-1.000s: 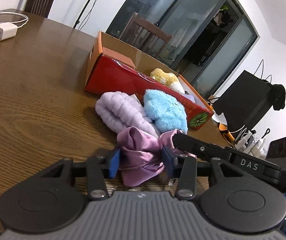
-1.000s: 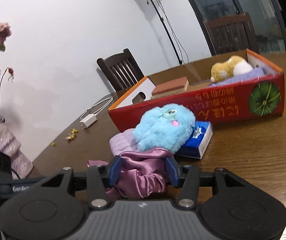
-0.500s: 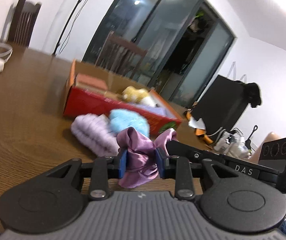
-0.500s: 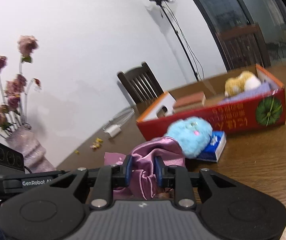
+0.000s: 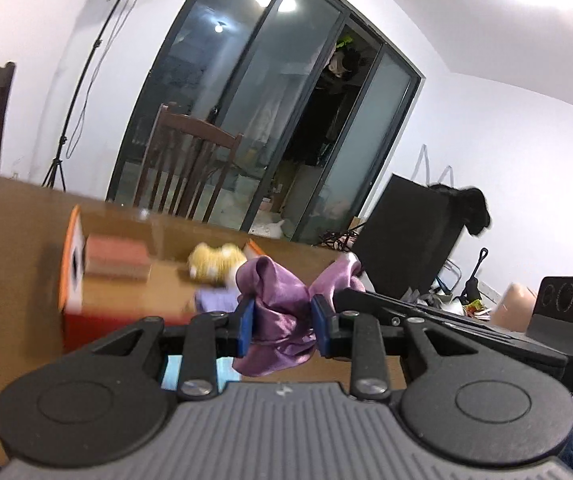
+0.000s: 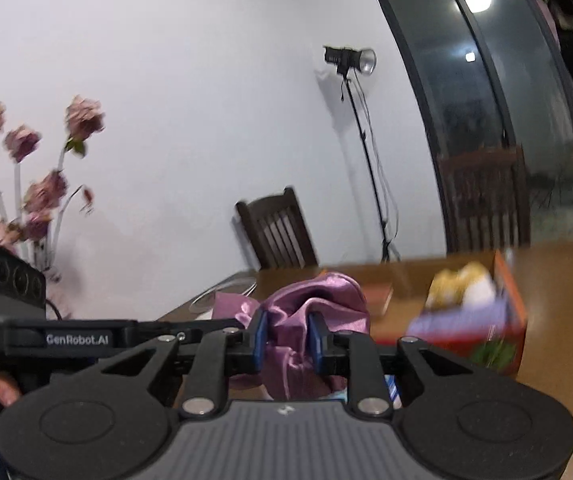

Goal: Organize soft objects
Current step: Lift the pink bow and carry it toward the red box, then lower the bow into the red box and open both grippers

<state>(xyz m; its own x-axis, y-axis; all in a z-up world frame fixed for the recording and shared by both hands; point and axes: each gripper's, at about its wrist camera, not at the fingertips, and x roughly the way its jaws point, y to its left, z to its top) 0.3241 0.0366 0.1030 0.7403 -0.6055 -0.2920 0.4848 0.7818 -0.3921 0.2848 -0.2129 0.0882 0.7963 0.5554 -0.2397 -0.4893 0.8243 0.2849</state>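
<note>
A purple satin cloth (image 5: pixel 278 292) hangs bunched in the air between both grippers. My left gripper (image 5: pixel 282 320) is shut on one end, with folds spilling above and below its blue pads. My right gripper (image 6: pixel 286 336) has the other end (image 6: pixel 318 292) between its pads, which press on it while its jaws are closing. The cloth is held above the wooden table (image 5: pixel 6 220), level with the red box (image 5: pixel 72 280). In the box lie a yellow plush (image 5: pixel 214 266) and a lavender fabric (image 5: pixel 214 300). A sliver of blue plush (image 5: pixel 170 372) shows under my left fingers.
The red box (image 6: pixel 510 308) also holds a brown block (image 5: pixel 116 260). A vase of pink flowers (image 6: pixel 38 200) stands at the left of the right wrist view. Chairs (image 5: pixel 190 160) (image 6: pixel 278 232), a light stand (image 5: pixel 86 80) and a black bag (image 5: pixel 406 232) ring the table.
Both grippers tightened on the purple cloth and rose with it off the table. The lilac fluffy item and blue plush dropped almost out of view below.
</note>
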